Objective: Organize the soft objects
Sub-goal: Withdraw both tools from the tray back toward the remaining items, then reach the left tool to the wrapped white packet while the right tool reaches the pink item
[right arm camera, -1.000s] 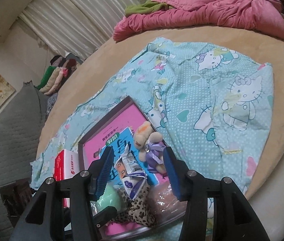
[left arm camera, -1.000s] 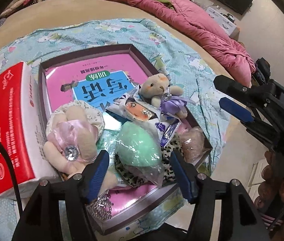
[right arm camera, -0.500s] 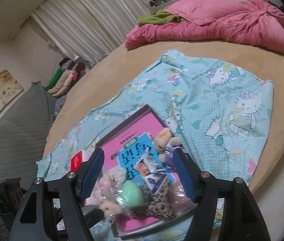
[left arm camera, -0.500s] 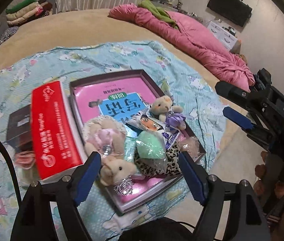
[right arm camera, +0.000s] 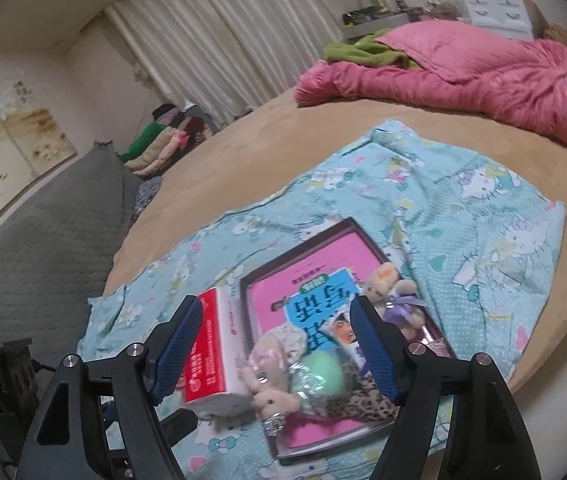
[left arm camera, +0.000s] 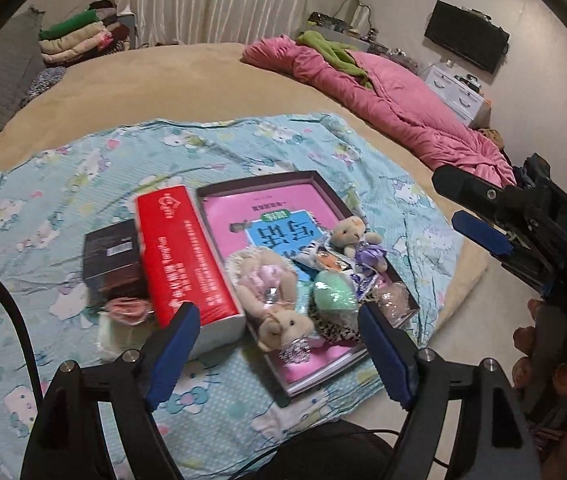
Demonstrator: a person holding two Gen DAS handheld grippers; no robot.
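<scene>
A shallow dark-rimmed box (left arm camera: 303,178) with a pink book in it lies on a Hello Kitty cloth on the bed. In it lie a beige plush bear with a pink bow (left arm camera: 279,316), a small bear in purple (left arm camera: 357,238), a green soft ball in plastic (left arm camera: 333,290), a leopard-print piece (left arm camera: 337,332), snack packets and a pinkish bagged item (left arm camera: 393,300). My left gripper (left arm camera: 275,356) is open and empty, above the box's near edge. My right gripper (right arm camera: 273,354) is open and empty, higher over the same box (right arm camera: 347,224); it also shows at the right of the left wrist view (left arm camera: 479,216).
A red and white tissue pack (left arm camera: 183,256) lies left of the box, with a dark small box (left arm camera: 113,256) and a pink rosette (left arm camera: 125,308) beside it. A pink quilt (left arm camera: 383,108) lies at the bed's far side. The bed edge and floor are near right.
Both grippers have pulled back and up from the box, so the toys look smaller. Nothing was taken hold of. The objects in the box have not moved.
</scene>
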